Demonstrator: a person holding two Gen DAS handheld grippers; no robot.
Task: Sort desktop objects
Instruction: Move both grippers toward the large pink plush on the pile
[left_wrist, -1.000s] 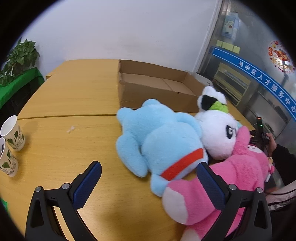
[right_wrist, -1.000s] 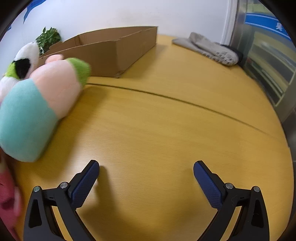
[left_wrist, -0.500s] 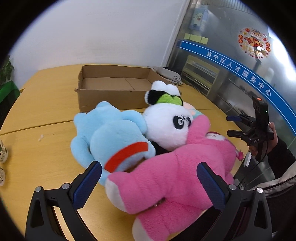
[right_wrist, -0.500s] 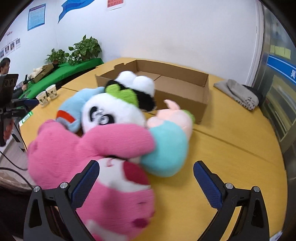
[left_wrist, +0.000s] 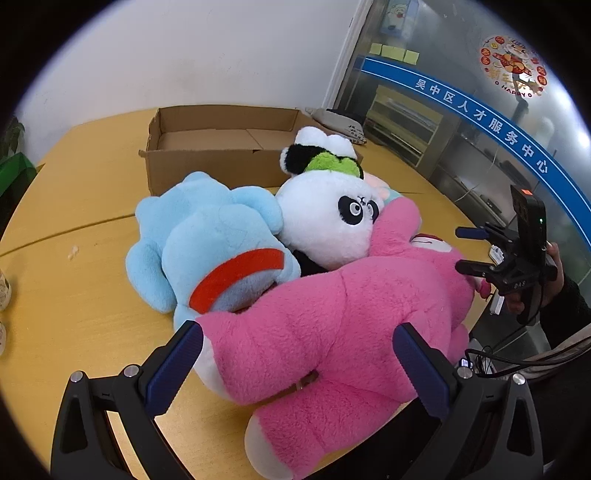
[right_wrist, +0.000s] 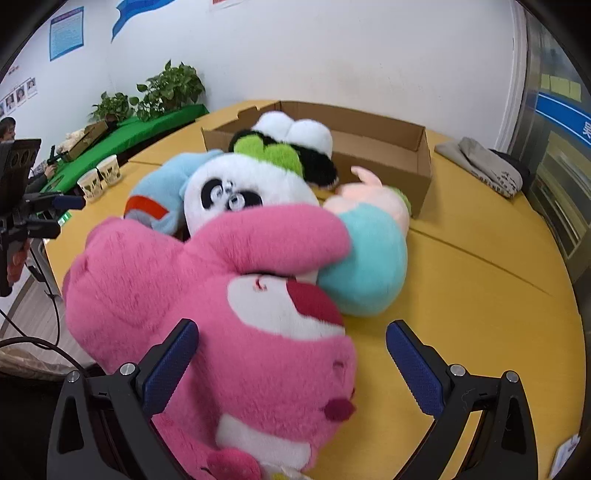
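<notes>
A pile of plush toys lies on the yellow table. A pink bear lies nearest, also seen in the right wrist view. Behind it are a light blue plush with a red band, a panda and a teal and peach plush. An open cardboard box stands behind the pile and is empty. My left gripper is open, its jaws on either side of the pink bear's body. My right gripper is open around the bear's head.
Two paper cups stand at the table's left edge. A folded grey cloth lies at the back right. Plants on a green cloth stand beyond the table. Cables hang at the near table edge.
Both grippers have swung from open tabletop toward the plush pile and closed in on the pink bear, which now sits between the open jaws of each.
</notes>
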